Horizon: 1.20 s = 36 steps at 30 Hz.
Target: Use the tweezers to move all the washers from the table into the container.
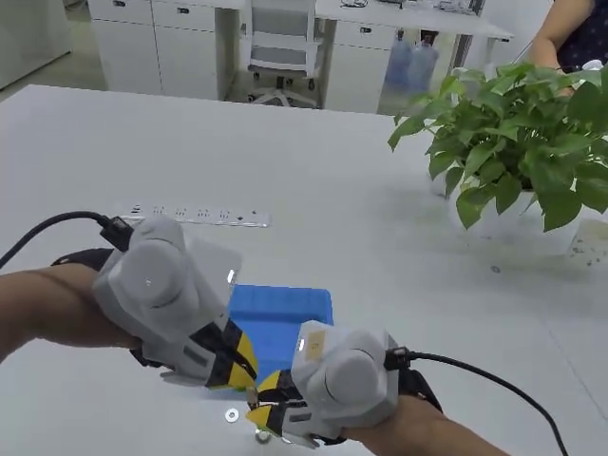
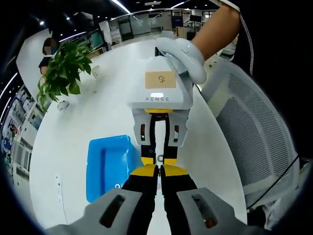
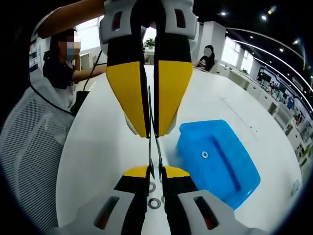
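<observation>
One washer (image 3: 204, 154) is lying inside the blue container (image 3: 238, 172), so I am judging the task as barely started. At least two more washers (image 3: 154, 203) are lying on the worktop (image 1: 361, 218) just in front of the container, right under my tools. I am holding the tweezers (image 3: 155, 139) between both tools. My left tool (image 2: 159, 171) is gripping their body with its jaws pressed in. My right tool (image 3: 156, 172) is closing on the other end, tip to tip with the left one. They are carrying no washer that I can make out.

The worktop is lying white and bare around us, with a power strip (image 1: 195, 215) beyond the container and a potted plant (image 1: 513, 142) well off to the right. Further back an office chair (image 1: 280, 47) is standing by white cabinets (image 1: 152, 38), and a person (image 1: 570, 28) is sitting behind the plant.
</observation>
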Motion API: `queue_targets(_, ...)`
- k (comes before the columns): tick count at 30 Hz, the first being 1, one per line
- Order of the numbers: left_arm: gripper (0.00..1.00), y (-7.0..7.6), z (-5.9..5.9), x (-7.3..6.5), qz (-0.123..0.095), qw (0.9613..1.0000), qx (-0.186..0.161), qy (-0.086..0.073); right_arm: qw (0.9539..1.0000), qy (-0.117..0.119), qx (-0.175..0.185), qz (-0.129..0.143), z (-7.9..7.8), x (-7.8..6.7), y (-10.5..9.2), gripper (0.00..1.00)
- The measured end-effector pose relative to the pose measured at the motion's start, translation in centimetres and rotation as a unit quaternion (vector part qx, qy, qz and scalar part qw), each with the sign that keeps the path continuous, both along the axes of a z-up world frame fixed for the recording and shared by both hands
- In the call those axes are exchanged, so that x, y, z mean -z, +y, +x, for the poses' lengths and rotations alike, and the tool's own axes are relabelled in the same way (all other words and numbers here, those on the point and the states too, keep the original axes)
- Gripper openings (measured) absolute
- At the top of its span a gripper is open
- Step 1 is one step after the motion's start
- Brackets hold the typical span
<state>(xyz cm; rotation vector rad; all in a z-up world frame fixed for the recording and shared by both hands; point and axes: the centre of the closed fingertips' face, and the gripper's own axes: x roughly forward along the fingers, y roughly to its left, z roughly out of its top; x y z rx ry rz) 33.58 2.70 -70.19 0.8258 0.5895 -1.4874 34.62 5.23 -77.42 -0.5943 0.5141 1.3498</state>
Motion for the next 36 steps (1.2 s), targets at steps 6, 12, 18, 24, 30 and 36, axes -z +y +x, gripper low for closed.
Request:
queue_targets(6,0.06,-0.2,-0.3,0.7,0.002,1.0,0.002,0.008,1.0,0.008,0.002,-0.002,-0.5,0.7,-0.3,0.12)
queue_targets(12,0.06,-0.5,-0.7,1.4,0.004,0.9998,0.006,0.016,0.9998,0.017,0.005,-0.005,-1.0,1.5,-0.6,0.12)
queue_targets(18,0.06,-0.8,-0.9,2.0,0.005,0.9997,0.009,0.021,0.9996,0.025,0.007,-0.005,-1.3,2.0,-0.8,0.12)
queue_targets(24,0.07,-0.9,-1.0,2.3,0.007,0.9996,0.01,0.026,0.9994,0.033,0.009,-0.006,-1.5,2.6,-0.9,0.12)
queue_targets(30,0.07,-1.2,-1.0,2.4,0.001,0.9995,0.009,0.03,0.9992,0.037,0.01,-0.007,-1.6,2.9,-0.9,0.12)
queue_targets(36,0.06,-1.2,-0.7,2.4,0.0,0.9996,0.006,0.029,0.999,0.041,0.014,-0.007,-1.4,2.9,-1.0,0.11)
